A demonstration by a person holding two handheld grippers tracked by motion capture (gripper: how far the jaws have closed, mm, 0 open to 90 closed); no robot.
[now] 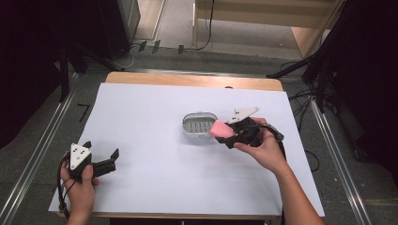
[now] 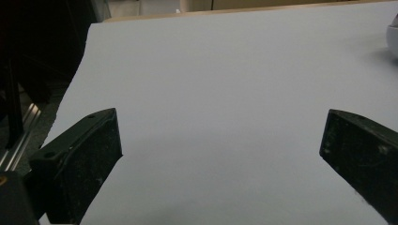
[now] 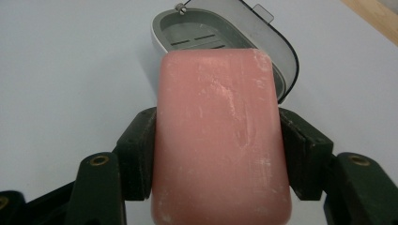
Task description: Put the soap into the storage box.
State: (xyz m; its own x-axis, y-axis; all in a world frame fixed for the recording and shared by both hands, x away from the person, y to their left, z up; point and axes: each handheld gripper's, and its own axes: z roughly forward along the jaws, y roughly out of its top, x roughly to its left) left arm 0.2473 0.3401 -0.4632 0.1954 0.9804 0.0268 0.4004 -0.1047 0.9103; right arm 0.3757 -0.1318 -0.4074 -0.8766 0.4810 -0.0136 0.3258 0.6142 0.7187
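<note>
Right gripper (image 1: 225, 132): clamped on a pink soap bar (image 1: 220, 130), jaws pressing its two long sides. In the right gripper view the black jaws look matte and chunky, with brass-coloured screw heads.
Soap bar (image 3: 219, 136): rounded rectangle, smooth-ish but scuffed, with chalky white streaks and specks all over the face. It's held up off the sheet, its far end right at the near edge of the soap box (image 1: 201, 124).
Soap box (image 3: 220, 37): oval, grey, looks like plastic, with a slotted drain floor inside. Lid is swung open on a little hinge at the far end.
Left gripper (image 1: 101, 161): spread wide, nothing between the jaws. It's near the front left corner, well apart from the box. Flat black pads (image 2: 94, 159), a bit dusty.
Table cover (image 1: 155, 154): plain white sheet, flat and smooth, over a wooden tabletop (image 1: 187, 79) with a light wood strip showing at the far edge.
Hands: one on each gripper, coming in from the bottom.
</note>
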